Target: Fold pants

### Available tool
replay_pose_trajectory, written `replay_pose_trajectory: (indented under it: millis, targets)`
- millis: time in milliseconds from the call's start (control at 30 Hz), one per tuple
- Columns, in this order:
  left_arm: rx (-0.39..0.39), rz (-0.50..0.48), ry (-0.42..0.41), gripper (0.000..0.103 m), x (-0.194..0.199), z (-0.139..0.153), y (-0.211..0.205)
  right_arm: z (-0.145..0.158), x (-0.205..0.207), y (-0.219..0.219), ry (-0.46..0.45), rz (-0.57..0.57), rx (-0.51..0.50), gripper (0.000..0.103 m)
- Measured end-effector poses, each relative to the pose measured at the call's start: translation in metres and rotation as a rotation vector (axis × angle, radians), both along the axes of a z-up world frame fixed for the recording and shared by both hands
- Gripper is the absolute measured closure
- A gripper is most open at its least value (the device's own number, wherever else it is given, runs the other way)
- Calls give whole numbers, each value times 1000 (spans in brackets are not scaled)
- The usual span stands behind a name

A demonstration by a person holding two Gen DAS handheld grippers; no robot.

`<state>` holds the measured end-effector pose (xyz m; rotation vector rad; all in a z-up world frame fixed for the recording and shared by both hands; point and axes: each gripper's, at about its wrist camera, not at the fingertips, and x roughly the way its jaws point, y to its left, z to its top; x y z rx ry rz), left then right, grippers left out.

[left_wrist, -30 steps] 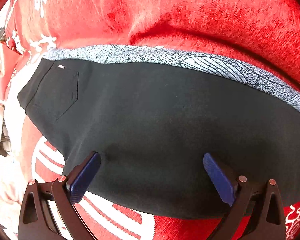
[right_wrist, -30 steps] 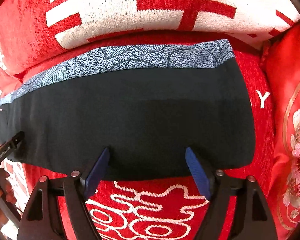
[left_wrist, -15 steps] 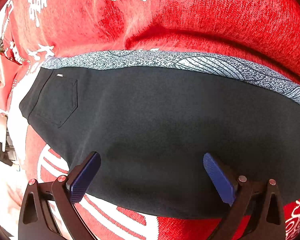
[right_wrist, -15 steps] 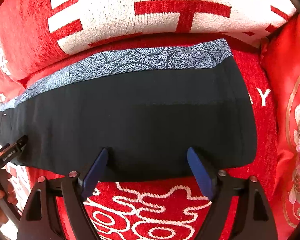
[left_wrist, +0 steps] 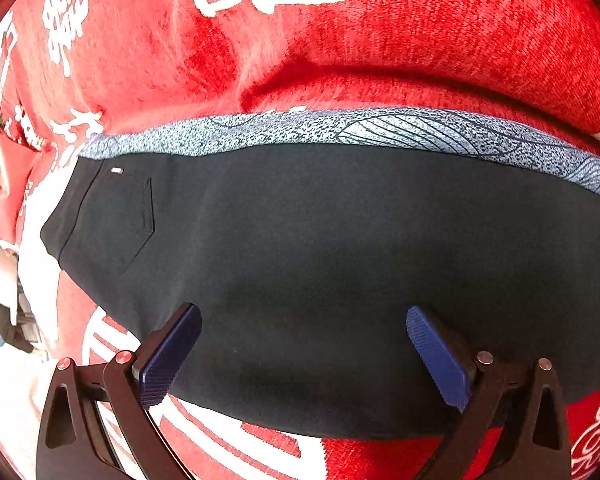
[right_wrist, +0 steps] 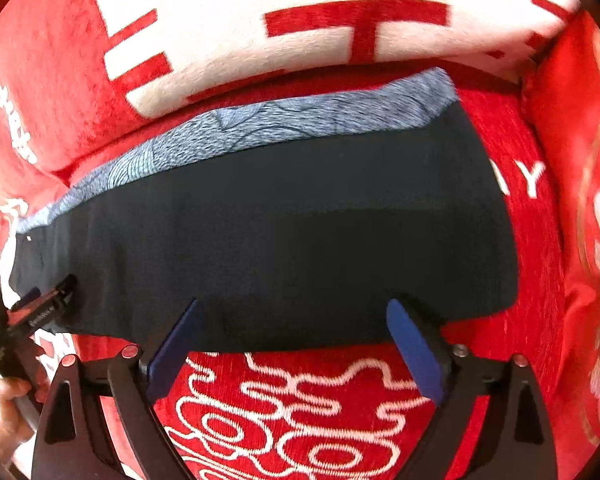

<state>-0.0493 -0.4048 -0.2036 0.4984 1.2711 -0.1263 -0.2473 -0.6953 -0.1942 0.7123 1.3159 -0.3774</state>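
Black pants [left_wrist: 340, 264] lie stretched lengthwise on the red sofa seat [right_wrist: 308, 412], back pocket [left_wrist: 120, 220] at the left end. My left gripper [left_wrist: 302, 320] hangs open over their near edge, its blue pads [left_wrist: 172, 356] clear of the cloth. In the right wrist view the pants [right_wrist: 284, 236] end at the right. My right gripper [right_wrist: 292, 308] stands over the near hem with its jaws opening, and the pads press on nothing. The left gripper [right_wrist: 46, 306] shows at that view's left edge.
A blue-grey patterned cloth [left_wrist: 400, 130] lies along the pants' far edge. Red back cushions with white characters [right_wrist: 300, 28] rise behind. A red flowered cushion [right_wrist: 588, 220] closes off the right end. A hand [right_wrist: 4, 428] holds the left gripper's handle.
The right gripper's jaws have spread wider and it has shifted slightly, blurring its view. The left gripper has rolled a little in place. The pants lie as before.
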Motion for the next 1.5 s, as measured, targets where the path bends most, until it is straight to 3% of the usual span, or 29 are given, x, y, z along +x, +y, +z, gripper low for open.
replay_pose_trajectory:
  millis: [200, 267, 367, 467, 600, 733, 833, 1000, 1167, 1300, 1500]
  targets:
    - [78, -34, 6, 0, 5, 4, -12, -5, -48, -24, 36, -189, 55, 12]
    - [78, -50, 25, 0, 6, 7, -19, -2, -62, -30, 38, -234, 70, 22]
    - [19, -86, 49, 0, 4, 19, -35, 18, -68, -39, -20, -254, 33, 41]
    - [-11, -152, 24, 0, 2, 30, -64, 36, -51, -51, -83, -205, -46, 51]
    - [-79, -168, 23, 0, 16, 34, -103, 26, -10, -76, -86, -176, -66, 57]
    - [-80, -141, 55, 0, 35, 11, -135, -1, 18, -94, -50, -173, -31, 57]
    - [-70, -89, 66, 0, 50, -8, -142, -4, 22, -99, -80, -175, -56, 58]
    - [-82, -18, 93, 0, 72, -8, -135, -1, 26, -96, -71, -143, -82, 57]
    - [-78, -116, 46, 0, 59, 26, -117, 19, 19, -79, -93, -152, -20, 50]
    - [-56, -118, 24, 0, 34, 44, -81, 36, 6, -31, -155, -93, 114, 49]
    - [60, 32, 38, 0, 33, 45, 25, 26, 37, 86, -232, 78, 356, 50]
